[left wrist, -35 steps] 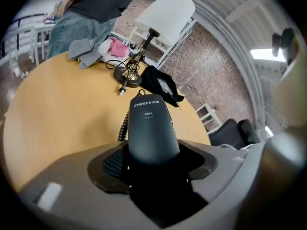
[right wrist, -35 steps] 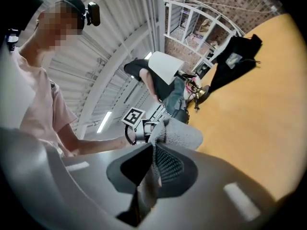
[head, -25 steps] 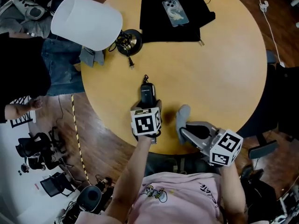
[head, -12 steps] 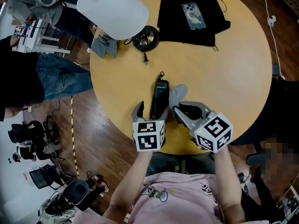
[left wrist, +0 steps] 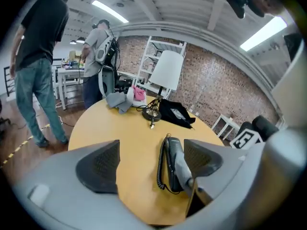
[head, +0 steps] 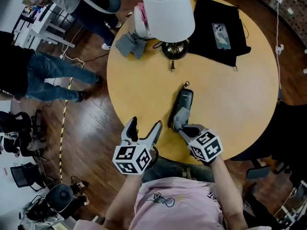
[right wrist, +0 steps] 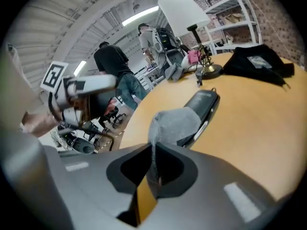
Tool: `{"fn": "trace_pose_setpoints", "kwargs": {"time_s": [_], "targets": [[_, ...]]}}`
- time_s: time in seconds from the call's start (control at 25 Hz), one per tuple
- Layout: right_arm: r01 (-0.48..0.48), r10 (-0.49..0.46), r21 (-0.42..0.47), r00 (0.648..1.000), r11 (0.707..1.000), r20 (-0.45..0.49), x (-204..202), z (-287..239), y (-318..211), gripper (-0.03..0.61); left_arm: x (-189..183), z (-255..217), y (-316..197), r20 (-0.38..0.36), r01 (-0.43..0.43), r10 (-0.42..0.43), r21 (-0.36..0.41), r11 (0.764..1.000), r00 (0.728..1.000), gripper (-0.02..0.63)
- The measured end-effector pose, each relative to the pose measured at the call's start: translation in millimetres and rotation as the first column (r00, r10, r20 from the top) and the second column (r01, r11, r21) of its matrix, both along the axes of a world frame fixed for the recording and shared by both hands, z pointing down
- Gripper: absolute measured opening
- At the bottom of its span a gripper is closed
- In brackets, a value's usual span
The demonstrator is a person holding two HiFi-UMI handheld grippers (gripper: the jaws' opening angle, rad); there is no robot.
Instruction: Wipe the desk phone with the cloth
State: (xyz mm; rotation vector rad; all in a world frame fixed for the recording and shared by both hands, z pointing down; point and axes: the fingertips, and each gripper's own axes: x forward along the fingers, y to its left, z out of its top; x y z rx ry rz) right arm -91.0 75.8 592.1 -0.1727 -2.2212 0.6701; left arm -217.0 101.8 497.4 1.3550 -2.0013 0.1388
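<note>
The black desk phone handset (head: 183, 102) lies on the round wooden table (head: 230, 90) with its coiled cord beside it. A grey cloth (head: 179, 118) rests over the handset's near end, and my right gripper (head: 185, 128) is shut on that cloth. In the right gripper view the cloth (right wrist: 175, 123) bulges out of the jaws onto the phone (right wrist: 205, 101). My left gripper (head: 143, 128) stands wide open at the table's near edge, left of the phone, with nothing between its pads (left wrist: 98, 164). From there the phone (left wrist: 171, 152) lies ahead, slightly to the right.
A lamp with a white shade (head: 168, 11) stands at the table's far side. A black bag with a smartphone on it (head: 221, 35) lies far right. Grey and pink cloths (head: 128, 43) sit at the far left edge. People (head: 29, 66) stand to the left.
My left gripper let go of the phone, opened wide and drew back to the table's near edge. The right gripper carried the cloth onto the phone's near end.
</note>
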Motion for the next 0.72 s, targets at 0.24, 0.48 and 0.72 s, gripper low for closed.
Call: {"fn": "trace_pose_setpoints", "kwargs": {"time_s": [0.24,0.48,0.72], "targets": [[-0.212,0.210,0.037,0.976,0.976,0.066,40,-19,-21,0.028,9,-22,-20,-0.021,-0.132,0.135,0.116,0.984,0.991,0.411],[-0.593,0.542,0.168,0.796,0.788,0.267,125,-58,-129,0.029,38,-77,-21,0.016,-0.169,0.170,0.217,0.961,0.985,0.411],[-0.544,0.528,0.236,0.839,0.805,0.131,184,15,-147,0.151,97,-88,-19,0.040,-0.156,0.151,0.206,0.966,0.988,0.411]]}}
